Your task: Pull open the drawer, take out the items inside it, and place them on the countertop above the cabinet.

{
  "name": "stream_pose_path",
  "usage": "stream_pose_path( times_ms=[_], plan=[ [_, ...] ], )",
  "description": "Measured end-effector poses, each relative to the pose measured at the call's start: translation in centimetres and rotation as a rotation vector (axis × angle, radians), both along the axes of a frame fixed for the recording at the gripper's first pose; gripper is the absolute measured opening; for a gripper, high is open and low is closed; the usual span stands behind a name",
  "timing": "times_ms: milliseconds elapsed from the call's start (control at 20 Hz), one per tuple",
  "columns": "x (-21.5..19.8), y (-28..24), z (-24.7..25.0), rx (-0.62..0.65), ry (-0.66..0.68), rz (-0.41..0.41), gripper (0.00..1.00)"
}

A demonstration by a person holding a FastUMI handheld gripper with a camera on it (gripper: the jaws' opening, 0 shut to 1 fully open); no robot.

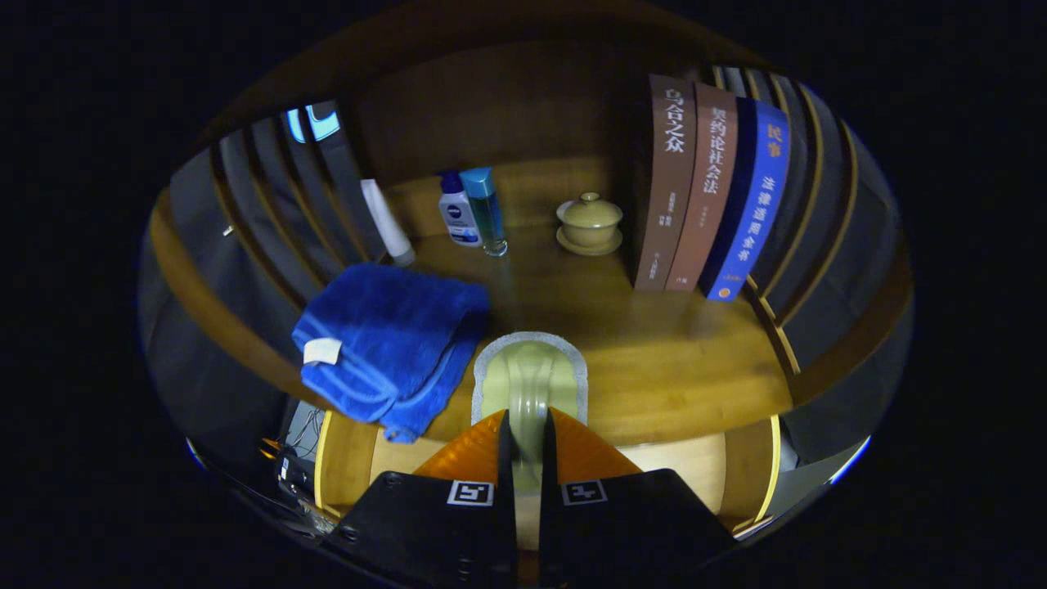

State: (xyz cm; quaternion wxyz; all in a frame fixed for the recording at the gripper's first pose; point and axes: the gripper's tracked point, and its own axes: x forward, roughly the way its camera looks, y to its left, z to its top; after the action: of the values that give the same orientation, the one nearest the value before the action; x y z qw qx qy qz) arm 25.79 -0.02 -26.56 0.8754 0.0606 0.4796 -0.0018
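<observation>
**Held item over the countertop edge, long axis running straight ahead**

I find the gripper (527, 446) closed to a narrow gap, both fingers pressing on the near end of a pale green object with a grey rim (530, 376), apparently a brush or scrubbing pad with a raised ridge handle; I cannot name it with certainty. The fingers clamp that ridge from either side.

The relation the next move depends on: the held item extends directly forward from the fingers, its long axis in line with them, and its far end lies over the front part of the wooden countertop (671, 360). Whether it already touches the wood, I cannot tell. Below the fingers, the open drawer (695, 462) shows a pale interior.

Just beside the item, to its left, a folded blue towel (384, 343) lies on the countertop, overhanging its front edge. Well beyond the fingers stand two bottles (474, 209), a lidded cup on a saucer (589, 222) and three upright books (707, 188).

My judgement: this item is at the placing step. Release calls for a slight forward and downward move, keeping clear of the towel.
</observation>
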Motion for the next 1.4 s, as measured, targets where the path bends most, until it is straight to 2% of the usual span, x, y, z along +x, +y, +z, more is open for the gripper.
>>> stream_pose_path(
  times_ms=[350, 450, 650, 800, 1000, 1250, 1400],
  plan=[
    [5.4, -1.5, -2.3, -0.006, 0.046, -0.026, 0.15],
    [5.5, -1.5, -2.8, 0.005, 0.053, -0.03, 0.24],
    [4.7, -1.5, -3.0, 0.029, 0.048, -0.033, 1.0],
    [3.3, -1.4, -1.0, 0.031, -0.01, -0.037, 1.0],
    [-1.2, -0.6, 3.6, 0.023, -0.202, -0.027, 0.99],
    [-10.9, 0.2, 8.6, -0.005, -0.498, -0.052, 0.99],
    [-17.4, 0.5, 8.6, -0.029, -0.611, -0.088, 0.99]
  ],
)
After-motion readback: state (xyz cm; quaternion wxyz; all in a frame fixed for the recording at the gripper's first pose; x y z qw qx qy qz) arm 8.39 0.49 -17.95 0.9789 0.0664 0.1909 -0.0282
